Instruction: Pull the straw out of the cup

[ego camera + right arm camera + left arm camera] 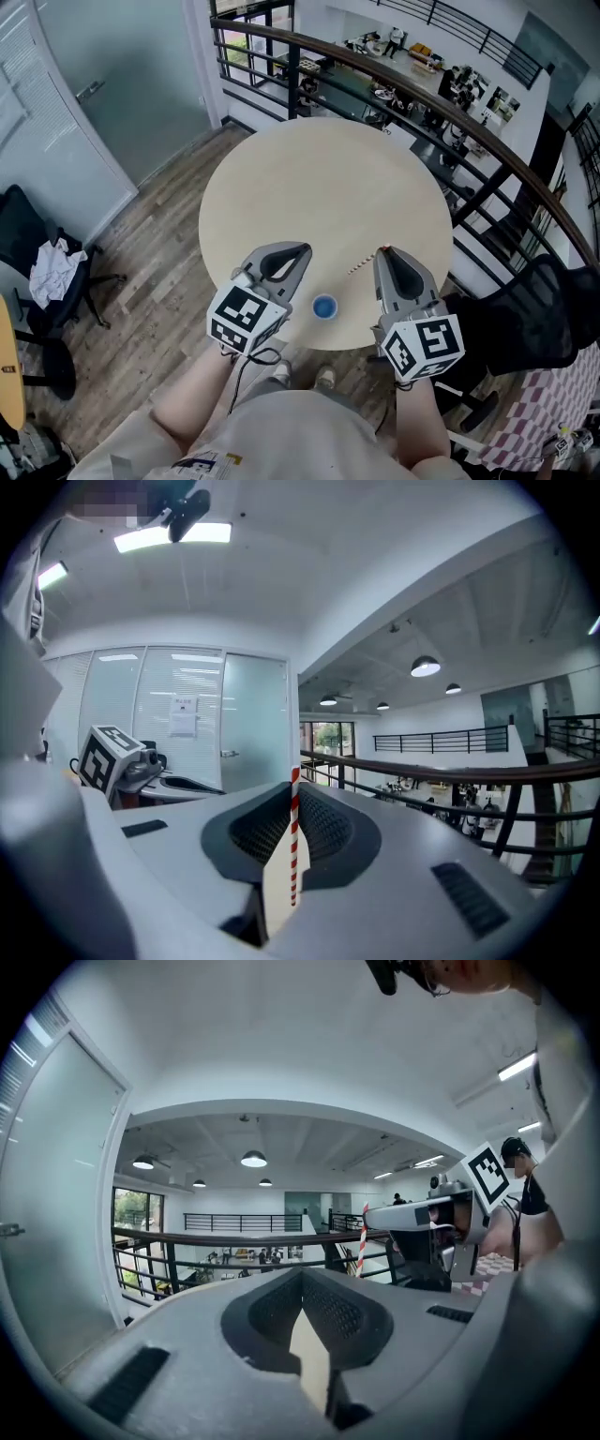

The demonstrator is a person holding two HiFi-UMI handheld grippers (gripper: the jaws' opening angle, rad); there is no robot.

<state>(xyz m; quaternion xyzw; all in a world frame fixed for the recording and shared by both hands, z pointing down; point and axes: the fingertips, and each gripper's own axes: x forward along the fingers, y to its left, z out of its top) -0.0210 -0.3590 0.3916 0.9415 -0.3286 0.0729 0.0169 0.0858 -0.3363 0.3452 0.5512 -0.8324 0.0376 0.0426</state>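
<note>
A small blue cup (324,307) stands on the round beige table (319,187) near its front edge, between my two grippers. The red-and-white striped straw (362,264) is out of the cup and hangs above the table, pinched at the tip of my right gripper (386,251). In the right gripper view the straw (294,836) runs upright between the jaws of the right gripper (292,789), which is shut on it. My left gripper (302,251) hovers left of the cup, shut with nothing in it. The left gripper view shows its closed jaws (302,1279) and the straw (363,1251) off to the right.
A dark railing (394,75) curves behind the table, with an open lower floor beyond it. Black office chairs stand at the left (37,253) and right (525,319). A glass door (56,103) is at the far left. The person's legs are under the table's front edge.
</note>
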